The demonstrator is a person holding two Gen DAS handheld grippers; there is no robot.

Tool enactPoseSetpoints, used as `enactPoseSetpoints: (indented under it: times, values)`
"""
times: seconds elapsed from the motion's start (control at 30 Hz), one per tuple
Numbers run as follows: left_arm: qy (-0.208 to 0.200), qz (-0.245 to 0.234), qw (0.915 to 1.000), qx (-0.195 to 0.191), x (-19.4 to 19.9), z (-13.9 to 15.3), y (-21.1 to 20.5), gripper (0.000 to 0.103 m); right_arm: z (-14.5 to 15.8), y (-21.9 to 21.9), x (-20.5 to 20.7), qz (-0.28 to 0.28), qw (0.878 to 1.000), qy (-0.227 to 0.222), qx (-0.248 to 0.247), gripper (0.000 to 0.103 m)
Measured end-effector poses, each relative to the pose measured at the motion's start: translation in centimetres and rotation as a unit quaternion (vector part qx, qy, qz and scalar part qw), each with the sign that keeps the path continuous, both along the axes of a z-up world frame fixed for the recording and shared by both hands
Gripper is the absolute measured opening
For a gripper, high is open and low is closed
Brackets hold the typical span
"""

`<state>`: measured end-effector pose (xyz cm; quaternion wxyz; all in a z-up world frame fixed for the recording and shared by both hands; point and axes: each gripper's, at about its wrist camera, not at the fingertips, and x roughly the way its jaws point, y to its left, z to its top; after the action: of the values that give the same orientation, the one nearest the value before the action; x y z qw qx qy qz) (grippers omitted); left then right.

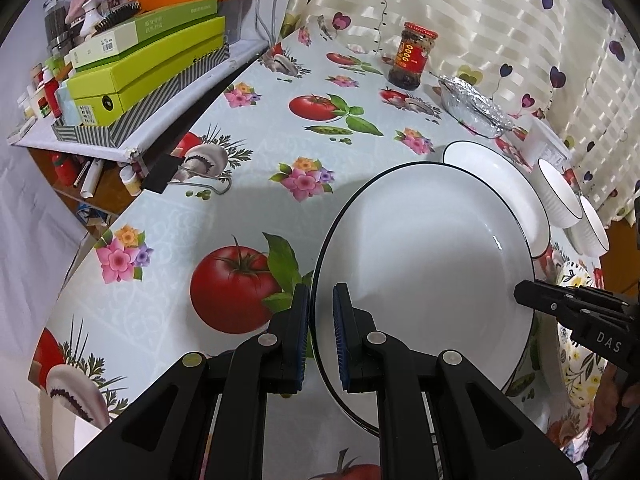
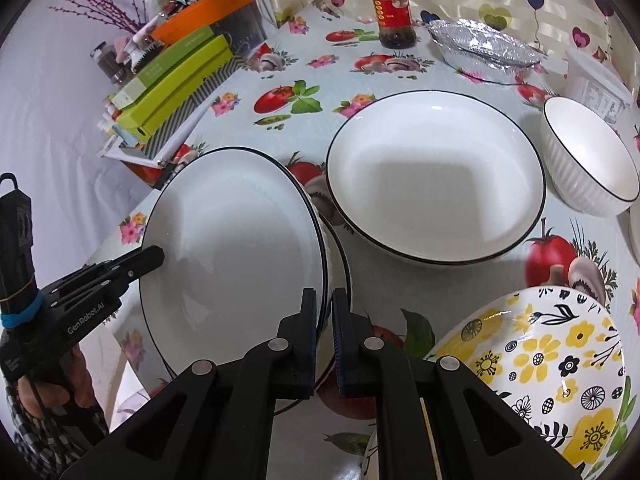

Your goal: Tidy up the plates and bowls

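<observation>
A large white plate with a thin black rim (image 1: 420, 264) (image 2: 232, 240) is held by both grippers at opposite edges. My left gripper (image 1: 323, 320) is shut on its left rim and shows again as a black tip (image 2: 158, 256). On the right rim my right gripper (image 2: 325, 312) is shut too, with its tip in the left wrist view (image 1: 520, 292). The rim of a second plate (image 2: 346, 264) shows just beneath the held one. Beyond lie a deep white plate (image 2: 436, 176) (image 1: 500, 184), a ribbed white bowl (image 2: 592, 164) (image 1: 560, 196) and another bowl (image 1: 592, 232).
A yellow-flowered plate (image 2: 540, 368) lies at the near right. At the back of the tomato-print tablecloth (image 1: 248, 208) stand a sauce jar (image 1: 412, 56), a foil tray (image 1: 476, 108) and a plastic tub (image 2: 596, 84). A cluttered shelf with green boxes (image 1: 148, 68) borders the left edge.
</observation>
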<state>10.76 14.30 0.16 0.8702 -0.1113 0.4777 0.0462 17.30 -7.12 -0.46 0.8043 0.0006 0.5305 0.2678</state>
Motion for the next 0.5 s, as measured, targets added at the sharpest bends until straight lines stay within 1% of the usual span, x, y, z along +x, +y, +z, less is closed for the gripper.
enactPoseSetpoints:
  times: [0.17, 0.5]
  values:
    - [0.003, 0.0, 1.0, -0.001, 0.1, -0.22, -0.1, 0.012, -0.19, -0.22, -0.12, 0.0, 1.0, 0.0, -0.001, 0.008]
    - [0.012, 0.002, 0.9999, -0.002, 0.21, -0.59, -0.27, 0.012, -0.3, 0.47, -0.55, 0.016, 0.999, -0.027, -0.031, 0.01]
